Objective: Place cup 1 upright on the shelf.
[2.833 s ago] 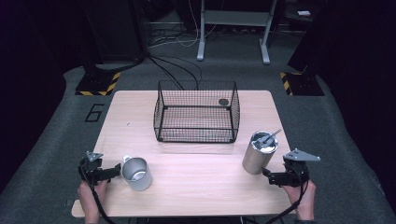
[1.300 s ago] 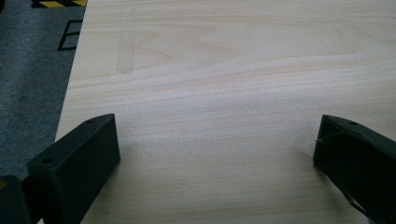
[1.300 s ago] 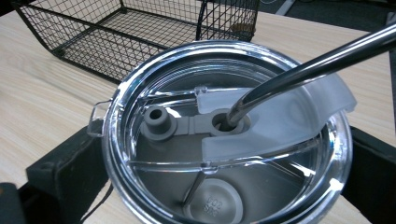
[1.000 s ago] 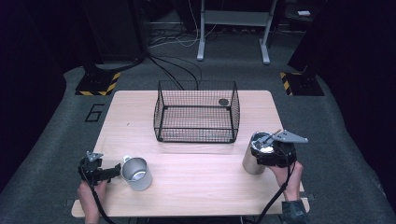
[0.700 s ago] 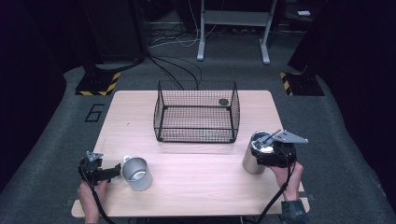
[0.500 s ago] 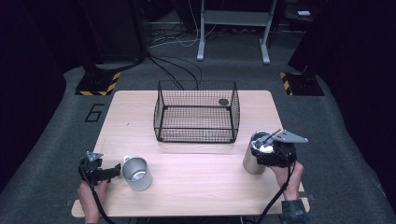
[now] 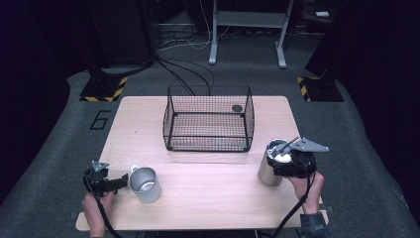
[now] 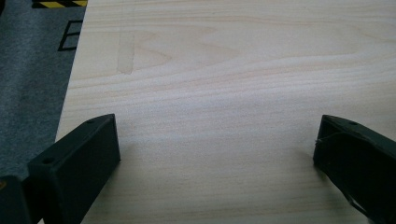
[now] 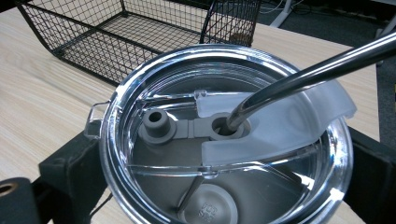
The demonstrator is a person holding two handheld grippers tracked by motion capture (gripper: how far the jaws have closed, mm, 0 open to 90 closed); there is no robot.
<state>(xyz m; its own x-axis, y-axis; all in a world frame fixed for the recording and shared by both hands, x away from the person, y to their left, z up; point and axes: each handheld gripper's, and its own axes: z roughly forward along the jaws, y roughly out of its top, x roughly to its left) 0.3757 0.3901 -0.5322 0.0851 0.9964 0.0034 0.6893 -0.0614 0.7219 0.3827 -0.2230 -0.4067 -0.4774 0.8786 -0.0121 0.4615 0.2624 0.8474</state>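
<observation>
number 6 (image 7: 101,119) on floor (image 7: 59,144)

bare tabletop (image 7: 208,191) between mug (image 7: 145,184) and tumbler (image 7: 273,166); wire basket (image 7: 208,119) blocks behind.

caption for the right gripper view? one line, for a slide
Right gripper with a jaw on each side of a steel tumbler, clear lid and metal straw, wire basket behind.

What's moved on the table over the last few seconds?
The right gripper came forward from the table's near edge to the steel tumbler; its jaws now flank the clear lid, though a firm clamp cannot be told. The left gripper, mug, wire basket and tumbler stayed put.
</observation>
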